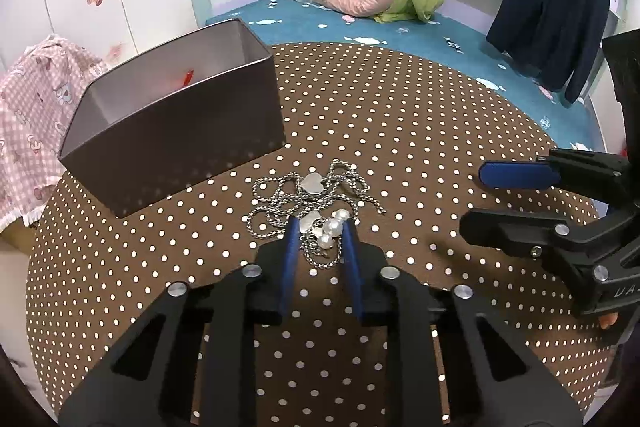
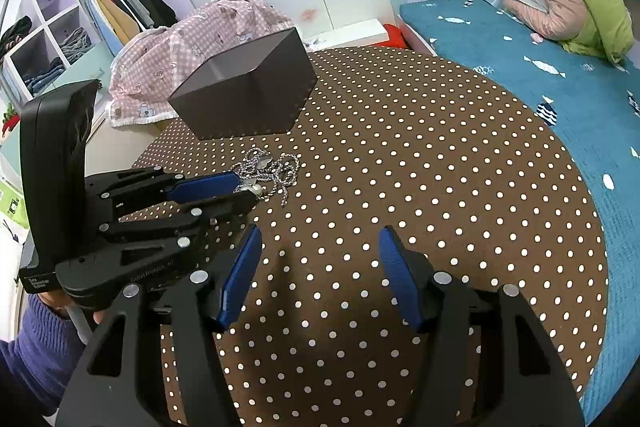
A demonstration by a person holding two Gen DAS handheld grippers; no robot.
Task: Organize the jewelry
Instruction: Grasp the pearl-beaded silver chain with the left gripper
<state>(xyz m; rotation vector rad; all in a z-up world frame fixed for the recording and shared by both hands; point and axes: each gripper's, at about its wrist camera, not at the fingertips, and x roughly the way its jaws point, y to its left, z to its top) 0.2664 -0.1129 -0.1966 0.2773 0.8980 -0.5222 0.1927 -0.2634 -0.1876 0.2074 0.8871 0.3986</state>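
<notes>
Left jaws: partly closed around the pearl cluster (image 1: 333,231) and near chain loops; the left gripper (image 1: 320,227) is low on the cloth. Pads not yet pressing, so a pinch seems in preparation.
Jewelry: tangled silver chain (image 1: 308,199) with heart pendant (image 1: 313,183), lying on the dotted tablecloth (image 1: 400,147) toward the table's left edge, just in front of the box.
Box: open grey tin (image 1: 172,143) at the left rim, likely the destination, kept near the pile for a short carry.
Right jaws: spread wide, holding nothing; right gripper (image 2: 320,267) hovers over bare cloth nearer the middle, apparently standing clear.
Risk: chain may snag or trail when lifted.
</notes>
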